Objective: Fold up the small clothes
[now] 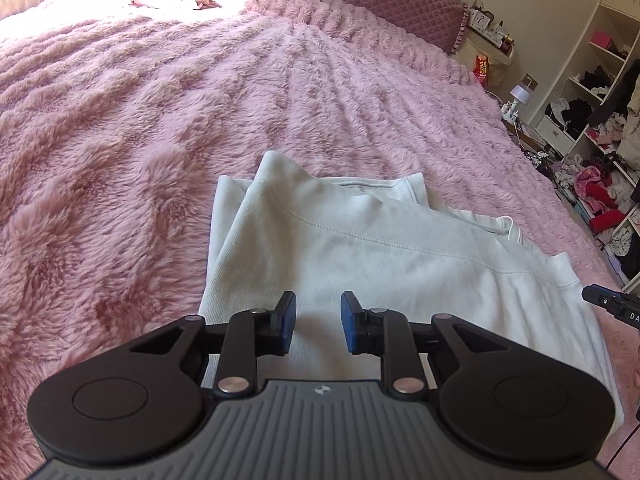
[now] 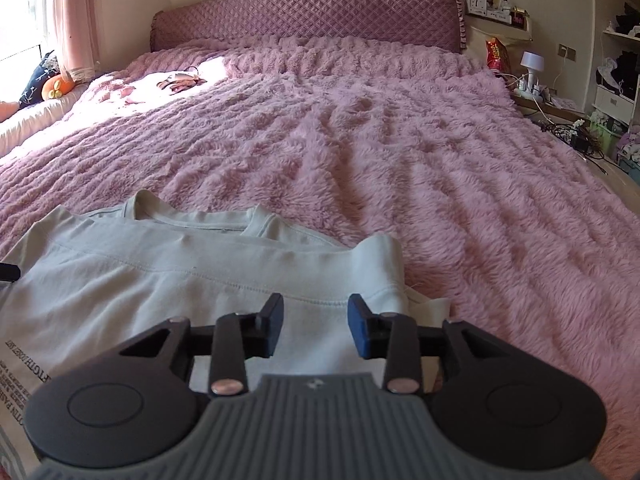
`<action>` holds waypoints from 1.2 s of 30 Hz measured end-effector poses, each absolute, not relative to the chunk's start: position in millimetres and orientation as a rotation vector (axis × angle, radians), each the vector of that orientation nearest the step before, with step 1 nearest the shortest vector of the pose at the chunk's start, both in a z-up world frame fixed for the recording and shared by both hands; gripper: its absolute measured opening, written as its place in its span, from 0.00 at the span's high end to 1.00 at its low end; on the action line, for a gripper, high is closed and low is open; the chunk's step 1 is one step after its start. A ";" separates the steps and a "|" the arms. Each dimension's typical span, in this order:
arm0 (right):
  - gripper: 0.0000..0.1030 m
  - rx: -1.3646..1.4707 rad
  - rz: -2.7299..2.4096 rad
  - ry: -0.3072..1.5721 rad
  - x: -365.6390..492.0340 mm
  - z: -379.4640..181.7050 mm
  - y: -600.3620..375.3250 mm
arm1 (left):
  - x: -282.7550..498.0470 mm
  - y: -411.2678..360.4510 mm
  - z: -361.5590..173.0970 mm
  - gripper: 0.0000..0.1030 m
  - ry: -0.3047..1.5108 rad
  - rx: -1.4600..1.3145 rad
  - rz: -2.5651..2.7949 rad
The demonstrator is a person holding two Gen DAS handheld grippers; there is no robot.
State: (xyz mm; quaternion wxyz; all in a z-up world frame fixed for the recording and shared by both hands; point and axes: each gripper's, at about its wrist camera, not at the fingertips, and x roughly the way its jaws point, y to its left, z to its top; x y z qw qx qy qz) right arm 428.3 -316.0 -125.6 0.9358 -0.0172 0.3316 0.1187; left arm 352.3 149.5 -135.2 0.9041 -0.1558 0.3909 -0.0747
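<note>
A white, soft cotton T-shirt (image 1: 360,248) lies partly folded on the fluffy pink plush blanket (image 1: 140,128) that covers the whole bed, at the end of the blanket farthest from the quilted mauve headboard (image 2: 308,20). Its lower part has been turned up over the chest, so a stitched hem (image 2: 224,276) runs across the garment just short of the round neckline (image 2: 192,220), which points toward the headboard. Small dark printed lettering (image 2: 20,376) shows on the cloth at the shirt's left side in the right wrist view. The left gripper (image 1: 318,322), black with blue pads, hangs over the shirt's left half with its jaws a narrow gap apart; white cloth shows through the gap and nothing is pinched between the pads. The right gripper (image 2: 315,328) hangs over the shirt's right corner, just short of the hem, its jaws likewise parted and holding nothing, the cloth lying flat below. A raised peak of fabric (image 2: 380,248) stands just beyond it on the headboard side. Beside the headboard's right end sit a red snack bag (image 2: 496,54) and a small white lamp (image 2: 534,66), and near its left side a sunlit patch holds a small crumpled pinkish garment (image 2: 178,80)
</note>
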 end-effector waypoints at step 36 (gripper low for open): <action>0.62 0.108 0.082 0.697 273.7 -120.7 -304.0 | 256.7 151.7 -144.6 0.71 0.898 -0.381 -0.186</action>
